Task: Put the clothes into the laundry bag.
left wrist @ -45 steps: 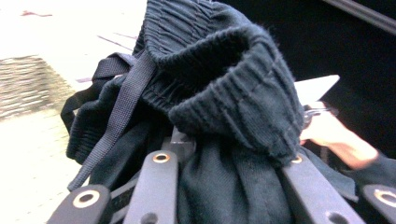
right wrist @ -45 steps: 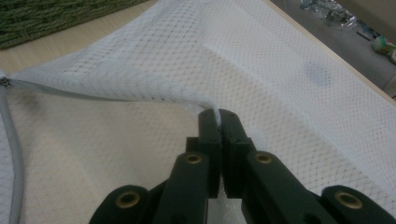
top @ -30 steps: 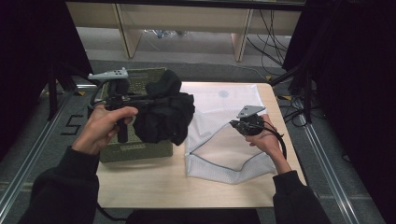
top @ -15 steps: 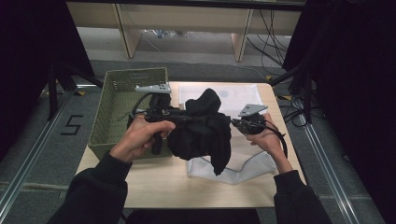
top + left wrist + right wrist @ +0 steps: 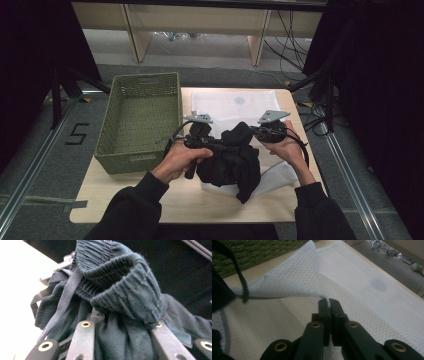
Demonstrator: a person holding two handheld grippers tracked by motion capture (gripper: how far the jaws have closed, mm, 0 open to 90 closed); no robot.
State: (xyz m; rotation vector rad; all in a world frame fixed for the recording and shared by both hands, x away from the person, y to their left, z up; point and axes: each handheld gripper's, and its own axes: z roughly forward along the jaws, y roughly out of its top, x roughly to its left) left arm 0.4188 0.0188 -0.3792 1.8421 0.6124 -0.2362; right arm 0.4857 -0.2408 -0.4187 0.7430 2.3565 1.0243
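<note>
Your left gripper (image 5: pixel 212 145) clamps the black garment (image 5: pixel 231 162) over the mesh bag (image 5: pixel 367 287), your right gripper (image 5: pixel 329 302) pinching the bag's edge.

We find bare counter (image 5: pixel 150 197) at the near left; the green basket (image 5: pixel 141 117) walls the left, and the white mesh bag (image 5: pixel 235 105) covers the middle.

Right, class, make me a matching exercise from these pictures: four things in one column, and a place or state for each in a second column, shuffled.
Things:
1. black garment
2. white mesh bag
3. green basket
4. right gripper

Places or states:
A. shut on an edge of white mesh
B. stands at the table's left end
C. bunched in the left gripper
D. lies flat across the table's middle

Pairs: 1-C, 2-D, 3-B, 4-A
</note>
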